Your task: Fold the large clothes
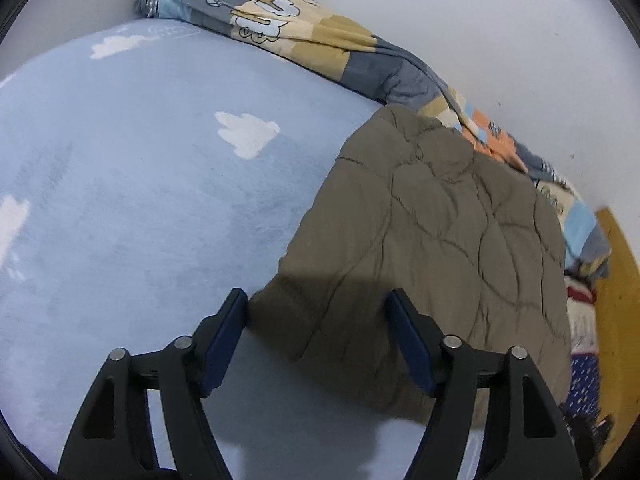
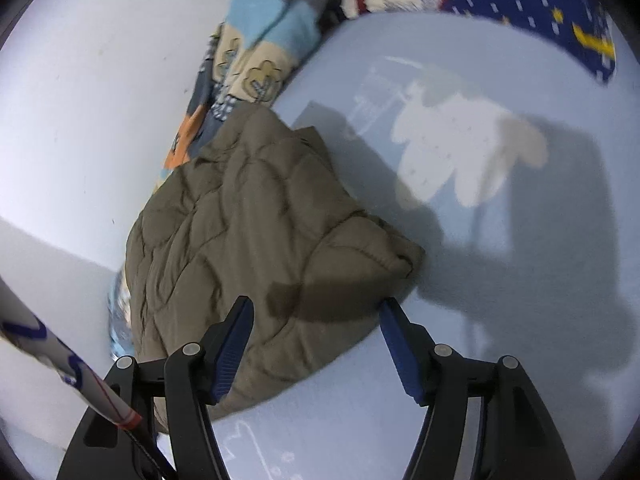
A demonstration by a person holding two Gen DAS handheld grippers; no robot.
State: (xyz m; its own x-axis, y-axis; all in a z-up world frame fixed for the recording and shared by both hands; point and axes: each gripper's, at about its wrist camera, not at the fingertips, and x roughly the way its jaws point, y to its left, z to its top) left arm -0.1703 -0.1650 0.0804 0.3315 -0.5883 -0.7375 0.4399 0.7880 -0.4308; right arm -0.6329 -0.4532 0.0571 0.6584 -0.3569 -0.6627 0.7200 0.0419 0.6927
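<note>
Left gripper [image 1: 320,312], lower centre, jaws wide, grips nothing. An olive quilted jacket [image 1: 432,248] lies centre-right on the blue sheet [image 1: 140,200], apparently folded compactly already. Right gripper [image 2: 316,316] likewise gapes empty above it.

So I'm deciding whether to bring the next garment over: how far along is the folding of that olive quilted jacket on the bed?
Looks mostly done: the olive quilted jacket lies as a compact bundle on the light blue sheet, beside the patchwork quilt. In hand: nothing; the left hand-held gripper and right hand-held gripper both stand open over its near edge. Left: perhaps a final tuck.
</note>
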